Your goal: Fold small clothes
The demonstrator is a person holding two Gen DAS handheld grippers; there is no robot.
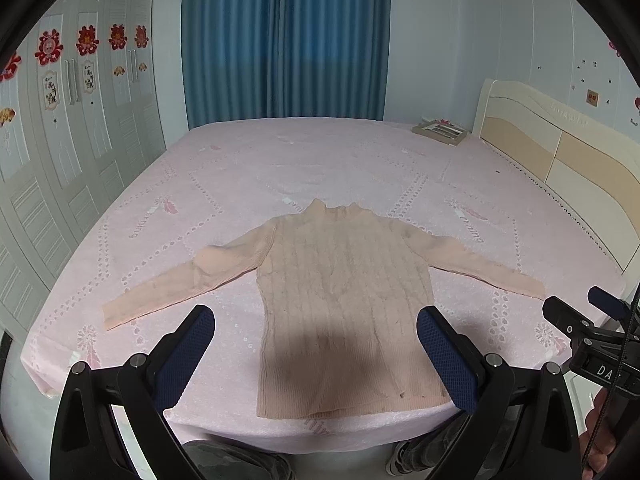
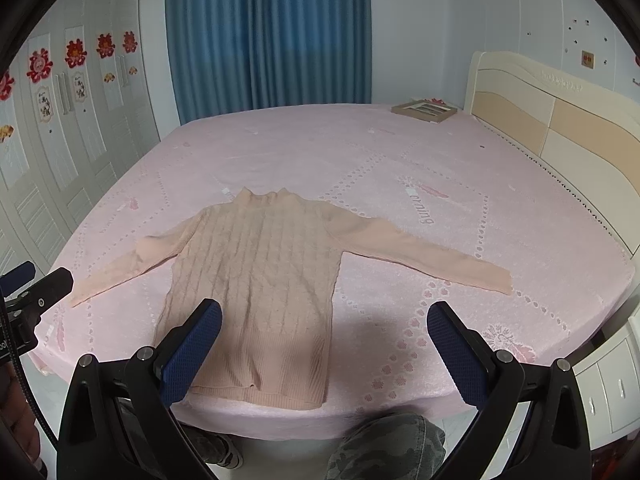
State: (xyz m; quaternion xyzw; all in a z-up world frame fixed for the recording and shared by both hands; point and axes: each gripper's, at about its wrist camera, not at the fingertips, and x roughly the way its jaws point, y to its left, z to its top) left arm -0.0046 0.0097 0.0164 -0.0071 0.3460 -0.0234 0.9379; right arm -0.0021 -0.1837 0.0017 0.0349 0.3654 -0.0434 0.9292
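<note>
Left gripper: jaws spread wide, holding nothing, poised above the hem of the sweater. Right gripper: jaws likewise apart and empty, over the sweater's lower right side. The pink knit sweater lies flat near the front edge of the bed, collar pointing away, both sleeves stretched outward. Pink patterned sheet beneath. A framed object rests near the headboard. Blue curtains behind.
</note>
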